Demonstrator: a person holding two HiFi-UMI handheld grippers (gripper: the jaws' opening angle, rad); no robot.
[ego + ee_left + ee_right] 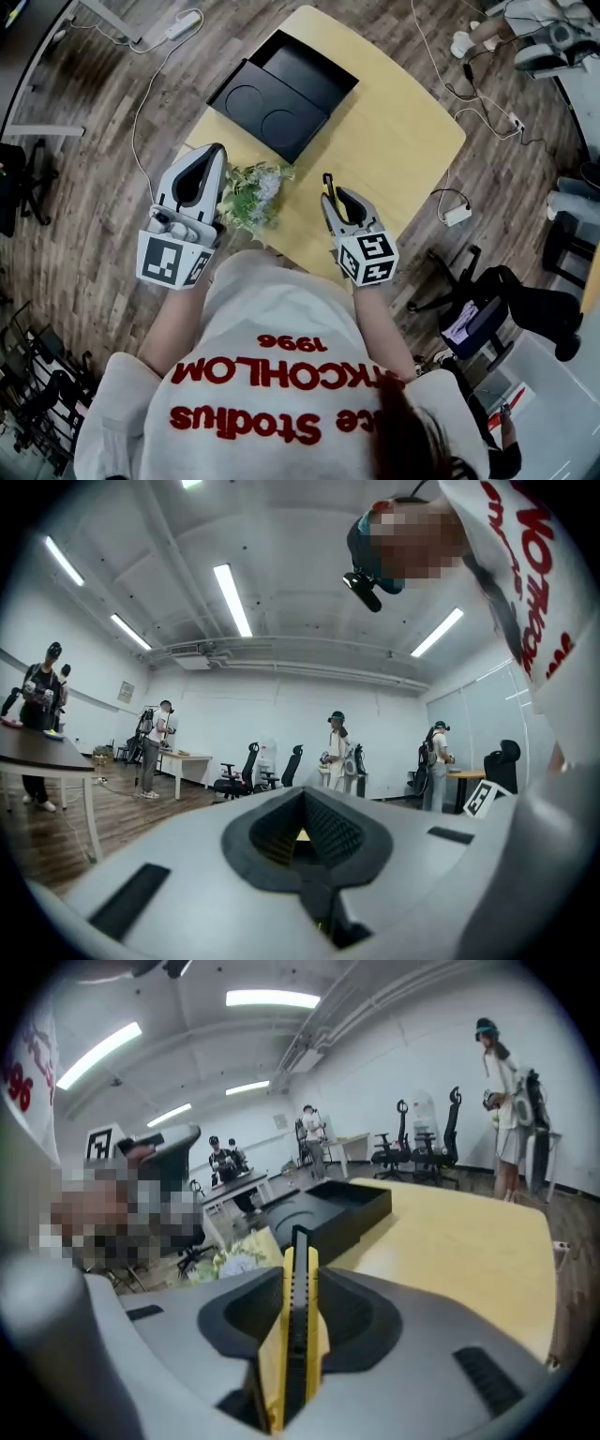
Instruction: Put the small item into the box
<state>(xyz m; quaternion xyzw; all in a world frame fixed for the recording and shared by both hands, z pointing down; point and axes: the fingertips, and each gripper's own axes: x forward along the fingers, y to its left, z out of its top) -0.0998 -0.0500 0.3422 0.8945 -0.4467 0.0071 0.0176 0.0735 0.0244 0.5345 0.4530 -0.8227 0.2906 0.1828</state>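
Note:
My right gripper (339, 202) is shut on a yellow and black utility knife (329, 187), held upright above the near edge of the yellow table (394, 131). In the right gripper view the knife (298, 1316) stands clamped between the dark pads (356, 1312). An open black box (281, 89) with its lid beside it lies at the table's far left, and it shows ahead as the black box (347, 1208). My left gripper (214, 159) hovers at the table's left edge with its jaws together and nothing in them. It points up into the room (302, 803).
A bunch of pale flowers (251, 195) lies between my two grippers at the table's near left corner. Cables and a power strip (457, 215) lie on the wooden floor to the right. An office chair (473, 314) stands near right. Other people stand by desks across the room.

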